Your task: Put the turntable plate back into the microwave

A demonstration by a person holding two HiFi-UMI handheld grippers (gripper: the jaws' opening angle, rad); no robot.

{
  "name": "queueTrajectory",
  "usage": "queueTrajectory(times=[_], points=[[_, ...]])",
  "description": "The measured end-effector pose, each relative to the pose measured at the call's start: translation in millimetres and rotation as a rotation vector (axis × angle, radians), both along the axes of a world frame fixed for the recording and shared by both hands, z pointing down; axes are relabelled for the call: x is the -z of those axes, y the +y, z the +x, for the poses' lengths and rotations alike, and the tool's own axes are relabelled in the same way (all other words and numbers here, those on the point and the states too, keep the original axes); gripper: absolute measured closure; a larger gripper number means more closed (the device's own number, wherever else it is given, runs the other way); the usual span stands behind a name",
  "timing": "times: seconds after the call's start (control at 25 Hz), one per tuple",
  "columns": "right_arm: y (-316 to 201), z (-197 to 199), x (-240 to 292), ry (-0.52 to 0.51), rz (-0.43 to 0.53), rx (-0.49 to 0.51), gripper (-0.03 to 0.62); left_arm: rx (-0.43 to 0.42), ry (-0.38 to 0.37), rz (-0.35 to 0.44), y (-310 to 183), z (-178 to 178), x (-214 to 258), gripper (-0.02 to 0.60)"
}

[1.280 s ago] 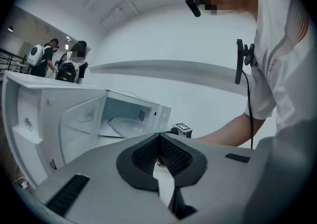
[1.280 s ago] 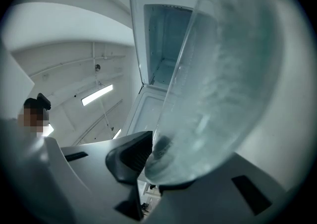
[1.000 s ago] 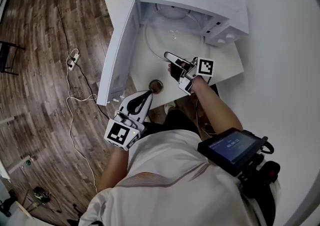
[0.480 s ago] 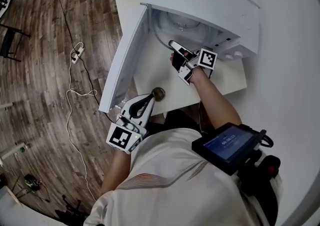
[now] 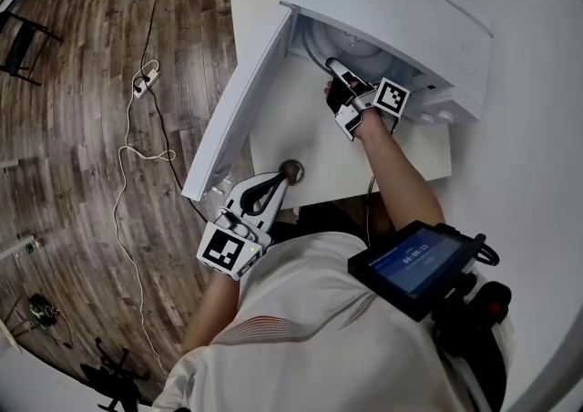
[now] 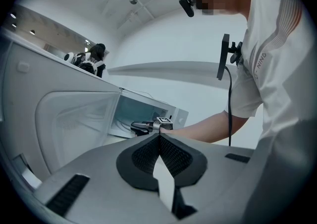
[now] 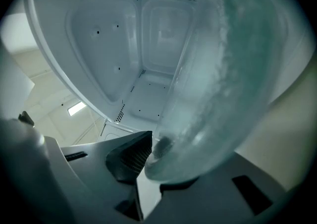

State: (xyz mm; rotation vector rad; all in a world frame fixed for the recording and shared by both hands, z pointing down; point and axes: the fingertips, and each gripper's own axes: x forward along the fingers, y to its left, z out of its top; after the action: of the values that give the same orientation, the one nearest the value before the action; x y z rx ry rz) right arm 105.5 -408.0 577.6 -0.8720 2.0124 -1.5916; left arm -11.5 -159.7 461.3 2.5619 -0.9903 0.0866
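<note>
One glass turntable plate (image 7: 223, 69) has its rim pinched in the right claw (image 5: 335, 82) at the mouth of the one microwave (image 5: 410, 9), whose open door (image 5: 246, 114) stands to the left. The left claw (image 5: 276, 182), closed on nothing, hovers at the bench (image 5: 301, 132) edge near one small round object (image 5: 291, 169).

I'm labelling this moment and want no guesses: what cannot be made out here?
- Right gripper view: turntable plate covers one finger.
- Head view: microwave's top hides most of its cavity.
- Head view: round object by the left gripper, too small to identify.
</note>
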Motion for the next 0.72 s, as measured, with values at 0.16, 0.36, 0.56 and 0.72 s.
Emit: queueTrajectory(times=[0.16, 0.36, 0.56, 0.72], points=[[-14, 1, 0, -0.013, -0.007, -0.027, 0.534, 0.018, 0.002, 0.001, -2, -1, -2, 0.572], [-25, -1, -3, -0.006, -0.029, -0.065, 0.534, 0.027, 0.012, -0.006, 1, -2, -4, 0.572], [-41, 5, -8, -0.007, -0.059, -0.124, 0.531, 0.025, 0.011, -0.006, 3, 0, -5, 0.572], [-48, 10, -8, -0.013, -0.082, -0.165, 0.531, 0.032, 0.009, -0.008, 4, 0, -4, 0.572]])
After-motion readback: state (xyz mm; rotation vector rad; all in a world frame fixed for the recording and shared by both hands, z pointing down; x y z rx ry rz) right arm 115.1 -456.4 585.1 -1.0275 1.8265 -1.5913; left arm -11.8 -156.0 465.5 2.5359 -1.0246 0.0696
